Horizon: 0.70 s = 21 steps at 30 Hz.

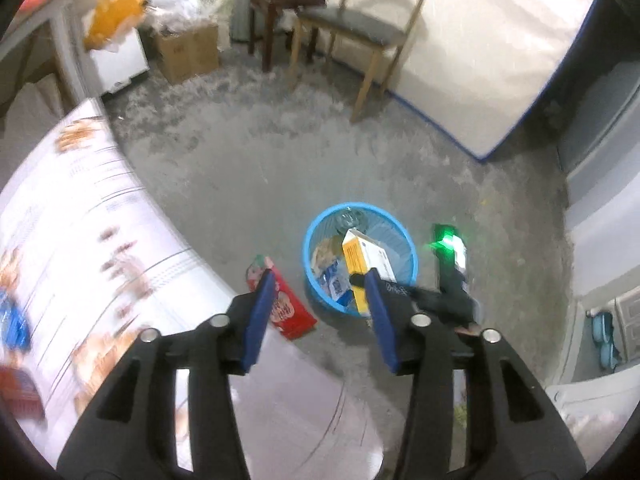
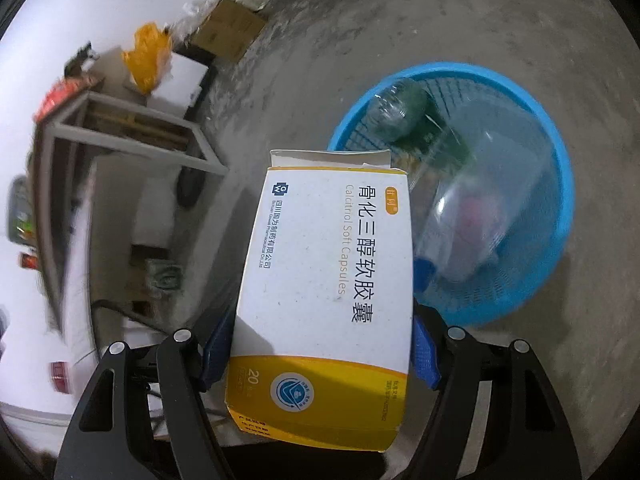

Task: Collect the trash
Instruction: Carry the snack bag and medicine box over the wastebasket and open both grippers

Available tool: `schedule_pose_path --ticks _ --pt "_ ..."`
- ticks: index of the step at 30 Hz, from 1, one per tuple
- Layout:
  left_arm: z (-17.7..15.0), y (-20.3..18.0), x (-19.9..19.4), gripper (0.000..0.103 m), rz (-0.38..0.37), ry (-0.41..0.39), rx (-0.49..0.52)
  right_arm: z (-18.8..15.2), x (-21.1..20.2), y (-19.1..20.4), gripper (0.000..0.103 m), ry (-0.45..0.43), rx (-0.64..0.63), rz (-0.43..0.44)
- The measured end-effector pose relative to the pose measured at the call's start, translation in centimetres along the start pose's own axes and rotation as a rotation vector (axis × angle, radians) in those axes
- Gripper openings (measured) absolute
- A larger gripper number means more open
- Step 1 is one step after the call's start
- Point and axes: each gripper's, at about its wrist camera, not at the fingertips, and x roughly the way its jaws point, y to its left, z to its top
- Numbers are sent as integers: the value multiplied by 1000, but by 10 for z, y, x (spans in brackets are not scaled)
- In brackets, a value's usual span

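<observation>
White-and-yellow medicine box [image 2: 324, 300], top flap open, sits clamped between the right hand-held gripper's [image 2: 320, 344] pads, beside the blue basket [image 2: 560, 208]; left hand-held gripper [image 1: 320, 312] gapes empty.

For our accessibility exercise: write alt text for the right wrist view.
The right gripper clamps a white-and-yellow medicine box above a concrete floor. Just beyond it stands a blue basket already holding a clear plastic bottle.

Bare grey concrete floor [image 1: 248, 168] lies open around the round blue plastic mesh basket [image 1: 404, 236]; a patterned white tabletop [image 1: 80, 216] crowds the left side.
</observation>
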Motion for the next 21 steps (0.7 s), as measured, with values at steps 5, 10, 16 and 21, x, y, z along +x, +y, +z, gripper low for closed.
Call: schedule_pose_path --ticks 5,10,16,21 --pt "-44 26 -50 66 7 -104 -68 29 24 12 77 -41 -96 -164" --pt "-84 43 -67 70 49 -135 -118 30 18 7 80 -70 -137 -226" --pt "-114 58 -79 70 65 -167 -150 9 -20 -29 80 -153 -53 -148" --pt "-121 63 -83 71 86 -187 -145 -15 -32 -49 78 -166 -12 -143"
